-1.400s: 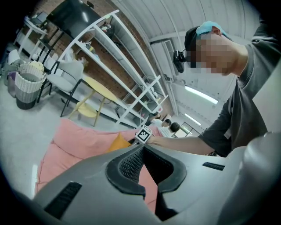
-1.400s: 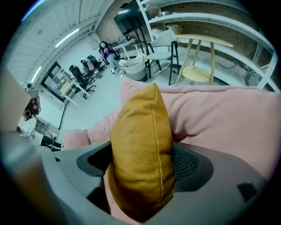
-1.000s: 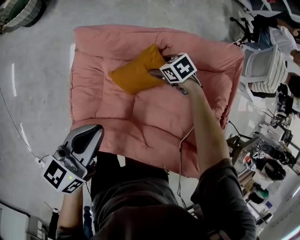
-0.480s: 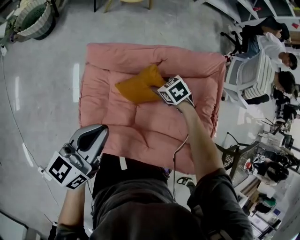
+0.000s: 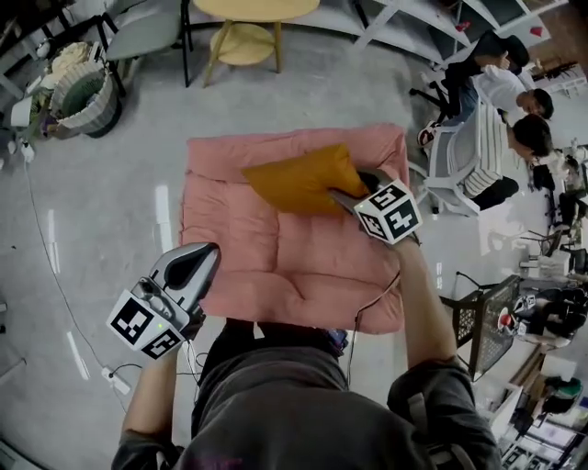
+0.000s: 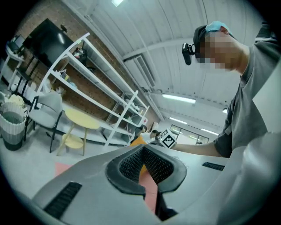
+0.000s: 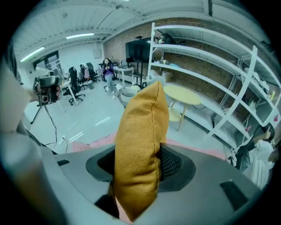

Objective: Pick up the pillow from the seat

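The mustard-yellow pillow (image 5: 299,182) is held by one end above the back part of the pink padded seat (image 5: 276,257). My right gripper (image 5: 344,195) is shut on it. In the right gripper view the pillow (image 7: 140,145) fills the gap between the black pads (image 7: 172,163) and sticks out past them, with floor behind it. My left gripper (image 5: 193,262) hangs at the seat's near left corner, apart from the pillow. Its jaws are shut with nothing in them, and its pads (image 6: 127,165) meet at the tip.
A round yellow table (image 5: 248,9), a grey chair (image 5: 147,32) and a woven basket (image 5: 87,96) stand beyond the seat. People sit on chairs (image 5: 501,119) at the right. A wire basket (image 5: 487,321) is near right. A cable (image 5: 46,266) runs on the floor at left.
The right gripper has lifted the pillow off the seat and carried it up and to the right. The head view has pulled back. The left gripper has hardly moved.
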